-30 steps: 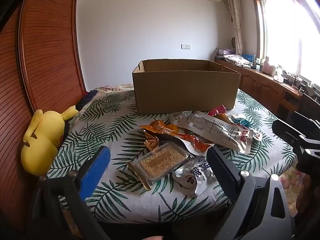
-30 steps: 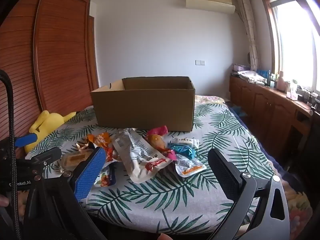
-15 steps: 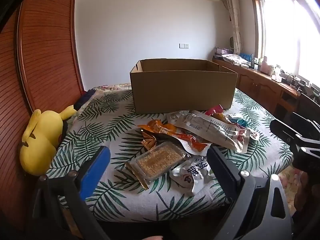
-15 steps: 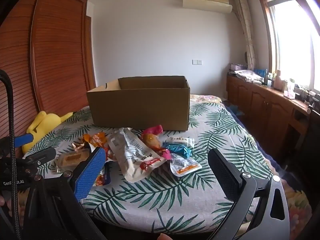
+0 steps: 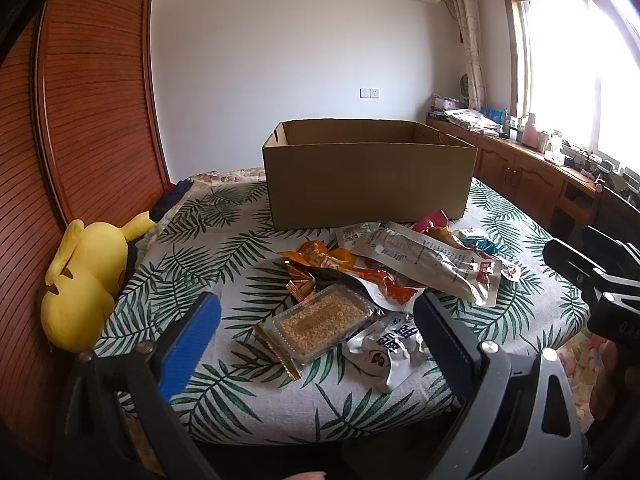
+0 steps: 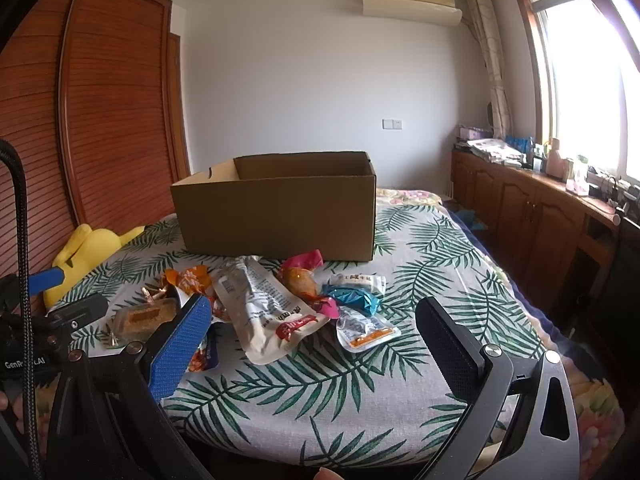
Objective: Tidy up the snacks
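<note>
While both grippers are held above the near edge of the bed (image 6: 420,272), nothing is gripped. One leaf-print bed is seen, carrying one open cardboard box (image 5: 370,184) at mid-bed. One yellow plush toy (image 5: 82,280) is leaned at the bed's left side against the wooden wardrobe (image 5: 88,100). One snack pile is laid just in front of the box, roughly nine packs countable: one long white pouch (image 5: 436,260), one clear tray of brown bars (image 5: 324,320), one white-and-blue pack (image 5: 386,346), one orange bag (image 5: 320,256), one pink pack (image 6: 306,260), one teal pack (image 6: 354,296), remainder overlapped. Left gripper (image 5: 316,344): fingers spread wide, empty. Right gripper (image 6: 312,344): fingers spread wide, empty.
</note>
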A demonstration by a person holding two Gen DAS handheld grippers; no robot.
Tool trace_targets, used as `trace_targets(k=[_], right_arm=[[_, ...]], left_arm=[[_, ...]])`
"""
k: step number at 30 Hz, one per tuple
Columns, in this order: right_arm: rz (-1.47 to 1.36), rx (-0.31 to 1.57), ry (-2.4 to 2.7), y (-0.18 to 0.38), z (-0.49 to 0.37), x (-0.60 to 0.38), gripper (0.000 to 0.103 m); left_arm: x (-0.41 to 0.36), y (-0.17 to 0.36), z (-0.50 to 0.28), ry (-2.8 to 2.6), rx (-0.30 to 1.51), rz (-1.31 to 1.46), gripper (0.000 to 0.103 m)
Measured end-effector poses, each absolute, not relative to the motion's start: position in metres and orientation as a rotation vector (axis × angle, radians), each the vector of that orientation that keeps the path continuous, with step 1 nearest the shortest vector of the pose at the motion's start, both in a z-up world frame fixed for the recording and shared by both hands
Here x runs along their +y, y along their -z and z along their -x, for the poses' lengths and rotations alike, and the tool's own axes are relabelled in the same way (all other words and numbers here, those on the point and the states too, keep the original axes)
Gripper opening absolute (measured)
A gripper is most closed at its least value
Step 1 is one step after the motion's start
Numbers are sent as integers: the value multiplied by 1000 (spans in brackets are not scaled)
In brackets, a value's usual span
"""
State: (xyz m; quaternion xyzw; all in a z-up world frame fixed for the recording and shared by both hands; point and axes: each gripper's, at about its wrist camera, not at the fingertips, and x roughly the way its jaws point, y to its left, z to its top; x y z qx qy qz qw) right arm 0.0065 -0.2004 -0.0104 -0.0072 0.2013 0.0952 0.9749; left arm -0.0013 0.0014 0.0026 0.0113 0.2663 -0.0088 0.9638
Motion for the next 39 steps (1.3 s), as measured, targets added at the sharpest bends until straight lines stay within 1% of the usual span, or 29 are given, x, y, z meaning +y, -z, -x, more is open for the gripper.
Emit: trace_targets(k=[39], right_arm=[[16, 402, -182, 12, -8, -203, 103]], left_arm=[[2, -7, 2, 14, 527, -32, 98]])
